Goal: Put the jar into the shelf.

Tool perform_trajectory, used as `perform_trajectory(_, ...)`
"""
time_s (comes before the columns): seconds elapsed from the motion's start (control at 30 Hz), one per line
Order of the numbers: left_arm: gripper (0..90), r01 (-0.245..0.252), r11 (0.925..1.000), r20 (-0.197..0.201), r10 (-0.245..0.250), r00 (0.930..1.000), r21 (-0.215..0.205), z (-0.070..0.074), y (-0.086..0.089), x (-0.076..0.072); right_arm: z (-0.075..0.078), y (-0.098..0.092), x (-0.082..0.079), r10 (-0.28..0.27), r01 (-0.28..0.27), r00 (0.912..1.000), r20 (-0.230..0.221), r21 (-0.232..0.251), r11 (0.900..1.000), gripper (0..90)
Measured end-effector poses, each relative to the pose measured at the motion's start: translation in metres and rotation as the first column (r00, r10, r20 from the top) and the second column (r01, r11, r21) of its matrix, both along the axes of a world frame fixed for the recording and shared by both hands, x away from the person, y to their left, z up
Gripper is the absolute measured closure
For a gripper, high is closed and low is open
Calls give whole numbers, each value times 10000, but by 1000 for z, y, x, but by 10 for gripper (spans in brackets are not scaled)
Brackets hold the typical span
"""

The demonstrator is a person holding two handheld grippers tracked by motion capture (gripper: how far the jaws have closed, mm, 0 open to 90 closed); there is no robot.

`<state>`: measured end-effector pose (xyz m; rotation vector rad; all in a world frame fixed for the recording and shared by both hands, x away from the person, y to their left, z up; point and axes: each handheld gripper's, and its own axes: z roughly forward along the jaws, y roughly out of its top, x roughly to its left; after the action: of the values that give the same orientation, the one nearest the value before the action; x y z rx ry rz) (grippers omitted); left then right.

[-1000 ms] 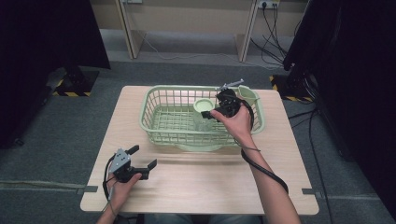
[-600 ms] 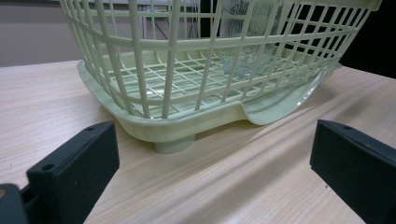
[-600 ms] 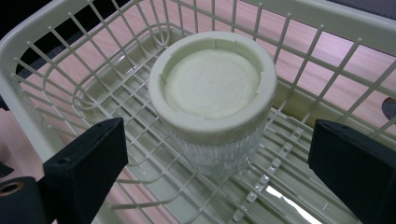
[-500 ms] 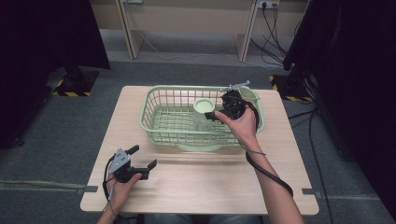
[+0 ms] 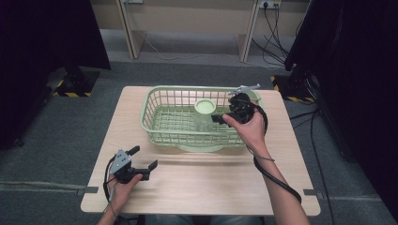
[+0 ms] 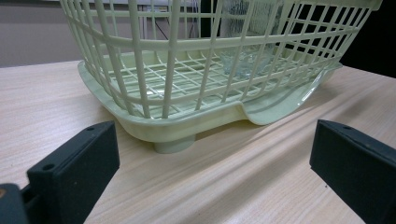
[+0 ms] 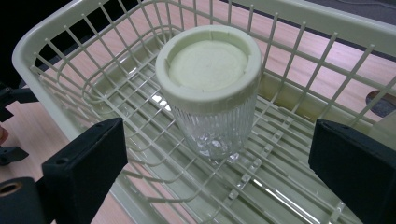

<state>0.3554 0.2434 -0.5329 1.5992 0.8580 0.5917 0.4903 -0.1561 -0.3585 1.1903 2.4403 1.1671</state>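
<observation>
Right tongs [image 5: 217, 118] now lower over jar [image 5: 205, 115], jaws apart.

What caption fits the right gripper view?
Open hand-held gripper facing a lidded glass jar standing in a green basket.

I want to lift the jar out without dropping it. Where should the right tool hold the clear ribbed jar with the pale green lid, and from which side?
Probably grip the clear ribbed jar's body just under its pale green lid, coming from above over the green basket's rim. It stands upright and the open right tool already straddles it; the wider lid should stop slipping.
</observation>
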Motion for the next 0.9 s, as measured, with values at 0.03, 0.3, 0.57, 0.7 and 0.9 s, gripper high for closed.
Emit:
perform_trajectory(0.03, 12, -4, 10000, -6, 4, 10000, -3, 0, 0, 0, 0, -3, -3, -4, 4, 10000, 21, 47, 10000, 46)
perform_trajectory(0.3, 12, -15, 10000, 2, 15, 10000, -17, 0, 0, 0, 1, -10, -12, 11, -12, 10000, 95, 99, 10000, 46)
perform_trajectory(0.57, 12, -18, 10000, 8, 18, 10000, 2, 0, 0, 0, 2, -18, -23, 46, -48, 9998, 173, 150, 9999, 45)
perform_trajectory(0.7, 13, -16, 10000, 13, 16, 10000, 38, 0, 0, 0, 1, -24, -30, 10, -15, 9997, 228, 231, 9997, 45)
perform_trajectory(0.9, 13, -22, 10000, 3, 22, 10000, 72, 0, 0, 0, -2, -32, -39, 11, -16, 9997, 246, 206, 9998, 45)
